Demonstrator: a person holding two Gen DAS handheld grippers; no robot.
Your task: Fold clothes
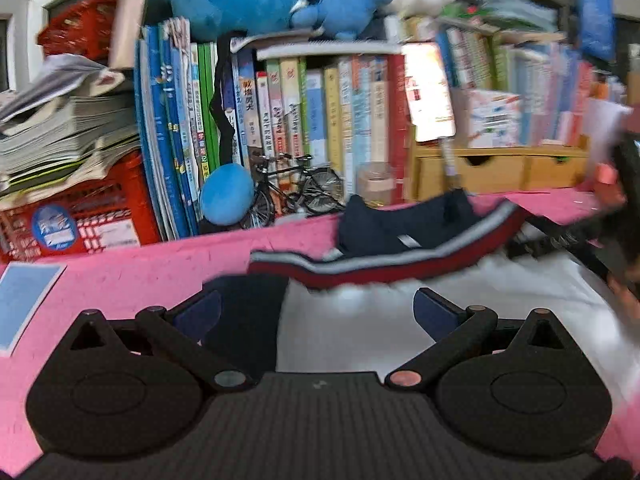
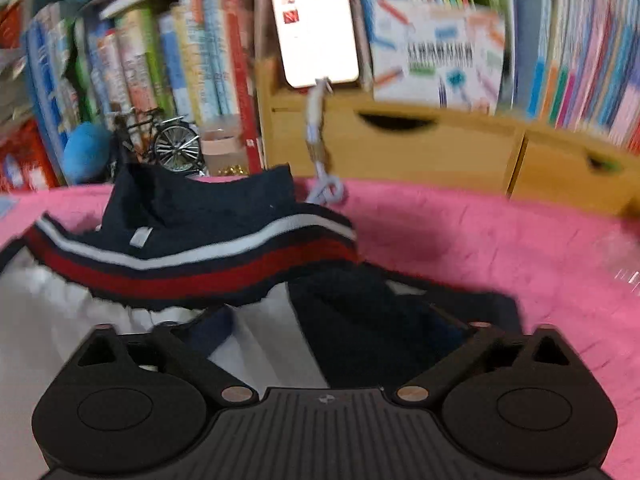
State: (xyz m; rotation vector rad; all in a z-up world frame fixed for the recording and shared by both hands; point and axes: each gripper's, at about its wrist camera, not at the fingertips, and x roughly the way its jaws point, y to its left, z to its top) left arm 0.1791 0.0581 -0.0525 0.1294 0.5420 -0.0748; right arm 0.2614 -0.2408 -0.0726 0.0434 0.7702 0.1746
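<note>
The garment (image 2: 192,256), a navy-and-white top with a red and white striped band, lay on the pink mat (image 2: 480,240) in front of the bookshelf (image 1: 320,112), rumpled, its striped band heaped across the white part. By my reckoning the folding was barely underway: no tidy fold showed, and the heap needed spreading first. The left gripper (image 1: 316,312) hung just over the white cloth, jaws spread, holding nothing. The right gripper (image 2: 340,332) sat low over the navy part, jaws also apart; whether its fingertips touched cloth I couldn't tell.
</note>
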